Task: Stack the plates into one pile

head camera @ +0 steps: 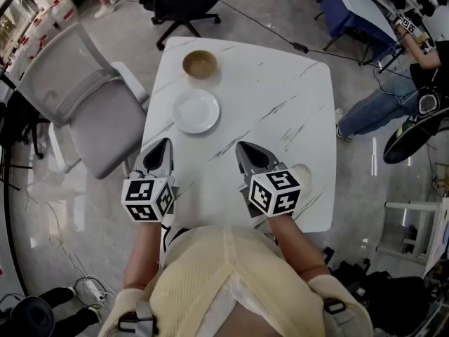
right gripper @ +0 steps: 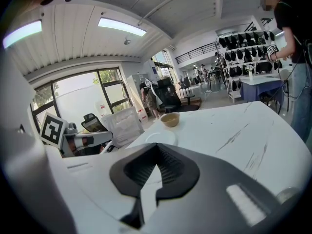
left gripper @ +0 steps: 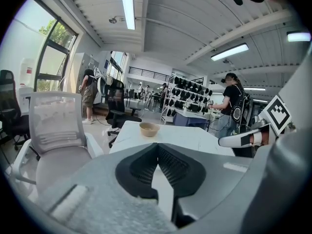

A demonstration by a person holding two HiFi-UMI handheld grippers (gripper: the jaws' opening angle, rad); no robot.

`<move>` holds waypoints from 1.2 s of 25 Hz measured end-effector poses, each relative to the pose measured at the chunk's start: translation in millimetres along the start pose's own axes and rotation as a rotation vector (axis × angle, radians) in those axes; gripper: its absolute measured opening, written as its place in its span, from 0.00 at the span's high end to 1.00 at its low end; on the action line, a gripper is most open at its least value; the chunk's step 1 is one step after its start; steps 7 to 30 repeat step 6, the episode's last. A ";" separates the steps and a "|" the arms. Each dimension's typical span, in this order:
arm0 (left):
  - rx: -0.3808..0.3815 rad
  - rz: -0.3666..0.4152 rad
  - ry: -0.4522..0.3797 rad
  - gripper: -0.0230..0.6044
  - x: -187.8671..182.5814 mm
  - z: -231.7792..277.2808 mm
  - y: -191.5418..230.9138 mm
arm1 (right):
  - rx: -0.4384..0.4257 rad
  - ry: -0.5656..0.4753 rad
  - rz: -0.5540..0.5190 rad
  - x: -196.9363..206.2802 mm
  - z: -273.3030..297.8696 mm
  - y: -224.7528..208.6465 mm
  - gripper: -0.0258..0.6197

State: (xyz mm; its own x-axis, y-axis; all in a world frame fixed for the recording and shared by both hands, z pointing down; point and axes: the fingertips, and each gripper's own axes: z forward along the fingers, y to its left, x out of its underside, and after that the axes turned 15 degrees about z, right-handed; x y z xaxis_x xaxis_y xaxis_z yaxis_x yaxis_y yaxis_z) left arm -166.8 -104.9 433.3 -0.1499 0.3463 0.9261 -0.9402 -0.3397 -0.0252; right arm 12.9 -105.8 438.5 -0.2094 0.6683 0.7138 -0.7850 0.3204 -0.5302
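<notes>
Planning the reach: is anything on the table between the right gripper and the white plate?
Nothing: in the head view only bare table separates the right gripper from the white plate; the brown bowl stands beyond the plate.

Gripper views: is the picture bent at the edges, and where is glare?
Left gripper view: strong fisheye, black corners, curved ceiling beams, the ceiling light washed out. Right gripper view: same bending, the window overexposed. Head view: milder bending, bright reflections on the glossy floor.

L gripper (left gripper: 157, 146) jaws together; tan bowl (left gripper: 148, 128) on white table (left gripper: 195, 139) ahead, grey chair (left gripper: 54, 130) at left.
</notes>
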 end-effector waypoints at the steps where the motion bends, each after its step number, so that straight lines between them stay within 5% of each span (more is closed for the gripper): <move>1: 0.001 -0.001 0.001 0.98 0.6 -0.2 0.1 | 0.002 -0.001 0.000 0.0 -0.1 0.1 0.96; 30: 0.000 -0.008 0.002 0.98 2.3 -1.6 2.3 | 0.007 -0.001 0.005 -0.1 0.4 -0.3 0.96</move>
